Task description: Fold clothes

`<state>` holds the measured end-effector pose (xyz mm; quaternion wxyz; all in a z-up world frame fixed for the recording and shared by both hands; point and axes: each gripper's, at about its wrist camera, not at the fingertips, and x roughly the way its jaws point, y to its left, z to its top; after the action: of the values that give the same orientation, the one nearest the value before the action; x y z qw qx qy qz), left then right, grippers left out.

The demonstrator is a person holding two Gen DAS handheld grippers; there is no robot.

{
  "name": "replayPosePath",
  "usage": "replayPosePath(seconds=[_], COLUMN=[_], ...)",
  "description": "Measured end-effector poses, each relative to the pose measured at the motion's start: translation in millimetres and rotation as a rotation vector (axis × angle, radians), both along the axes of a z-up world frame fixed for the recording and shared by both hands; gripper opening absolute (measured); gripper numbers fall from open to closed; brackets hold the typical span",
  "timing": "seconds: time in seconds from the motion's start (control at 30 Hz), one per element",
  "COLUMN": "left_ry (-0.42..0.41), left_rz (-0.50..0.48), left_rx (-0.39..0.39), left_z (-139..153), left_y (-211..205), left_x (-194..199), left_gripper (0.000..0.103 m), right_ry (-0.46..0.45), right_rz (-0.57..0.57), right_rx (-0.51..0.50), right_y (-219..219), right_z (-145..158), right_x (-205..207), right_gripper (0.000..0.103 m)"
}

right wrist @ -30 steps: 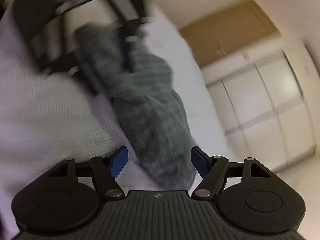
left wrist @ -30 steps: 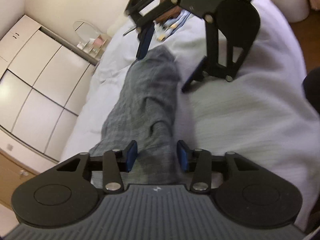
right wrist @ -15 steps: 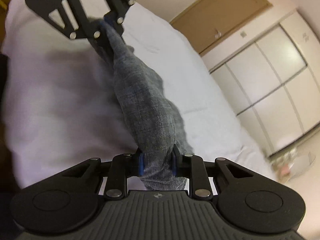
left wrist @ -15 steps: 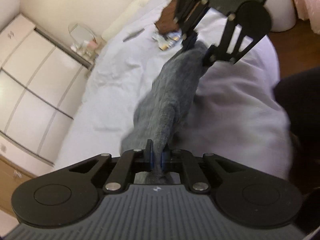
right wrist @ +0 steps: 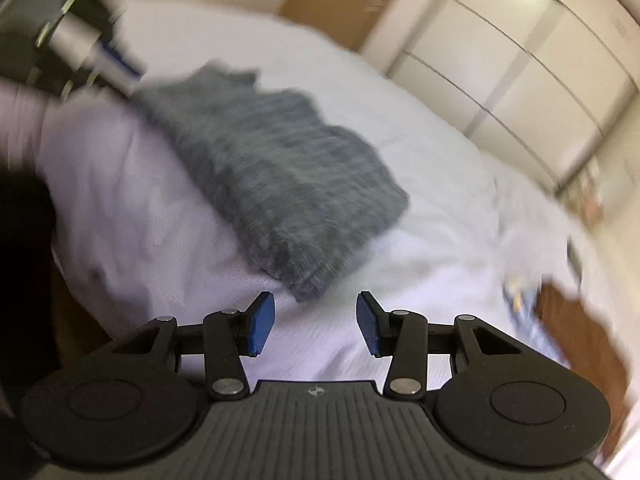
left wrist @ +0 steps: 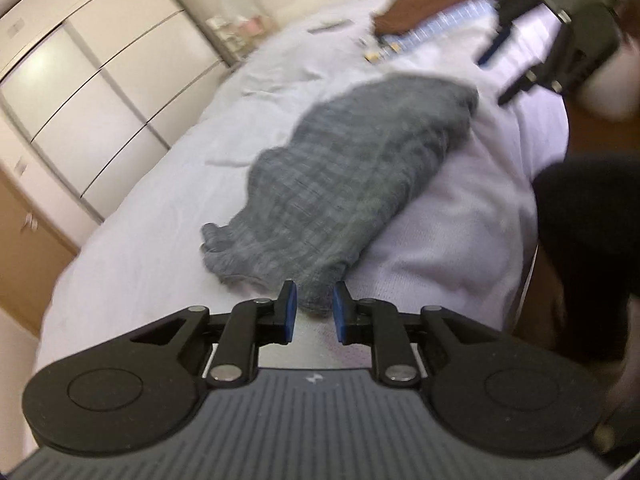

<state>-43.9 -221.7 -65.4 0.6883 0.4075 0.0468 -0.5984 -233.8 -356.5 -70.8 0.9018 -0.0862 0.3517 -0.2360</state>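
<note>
A grey knitted garment (left wrist: 352, 184) lies folded over on the white bed (left wrist: 160, 240). Its near corner reaches between the blue pads of my left gripper (left wrist: 312, 312), which stands open around that corner without pinching it. In the right wrist view the same garment (right wrist: 276, 184) lies ahead, its near corner just beyond my right gripper (right wrist: 316, 322), which is open with nothing between its fingers. The right gripper (left wrist: 560, 44) shows blurred at the top right of the left wrist view, and the left gripper (right wrist: 76, 48) shows blurred at the top left of the right wrist view.
White wardrobe doors (left wrist: 88, 92) and a wooden door (left wrist: 28, 236) stand beyond the bed. A brown and blue striped heap of clothes (left wrist: 436, 20) lies at the bed's far end. A dark clothed part of a person (left wrist: 588, 248) is beside the bed edge.
Both grippers were shut on the garment's ends and held it stretched up; now both have opened and drawn back, and the garment lies flat on the bed.
</note>
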Motion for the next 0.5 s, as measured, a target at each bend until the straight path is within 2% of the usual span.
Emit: replayPosePath(seconds=[0.03, 0.17, 0.23, 0.27, 0.3, 0.37, 0.4, 0.43, 0.5], left_ry=[0.046, 0.201, 0.237, 0.241, 0.252, 0.298, 0.297, 0.296, 0.298], left_rz=[0.013, 0.021, 0.013, 0.01, 0.009, 0.021, 0.036, 0.052, 0.07], left_rx=[-0.03, -0.139, -0.16, -0.159, -0.152, -0.126, -0.095, -0.064, -0.044], left_z=[8, 32, 35, 34, 30, 19, 8, -2, -16], left_y=[5, -1, -14, -23, -34, -49, -57, -64, -61], left_x=[0, -8, -12, -14, -14, -12, -9, -6, 4], left_gripper=[0.017, 0.017, 0.017, 0.017, 0.017, 0.017, 0.016, 0.015, 0.015], right_ry=[-0.06, -0.302, -0.401, -0.437, -0.468, -0.404, -0.356, -0.312, -0.306], right_rz=[-0.026, -0.092, -0.096, -0.083, -0.07, -0.037, -0.018, -0.002, -0.026], right_rx=[0.042, 0.221, 0.303, 0.346, 0.388, 0.42, 0.392, 0.366, 0.371], right_y=[2, -11, -17, -23, -29, -35, -35, -35, -45], right_z=[9, 37, 53, 52, 51, 37, 29, 22, 13], right_x=[-13, -12, -14, -9, -4, 15, 19, 22, 6], right_gripper=[0.044, 0.043, 0.041, 0.035, 0.034, 0.03, 0.029, 0.018, 0.005])
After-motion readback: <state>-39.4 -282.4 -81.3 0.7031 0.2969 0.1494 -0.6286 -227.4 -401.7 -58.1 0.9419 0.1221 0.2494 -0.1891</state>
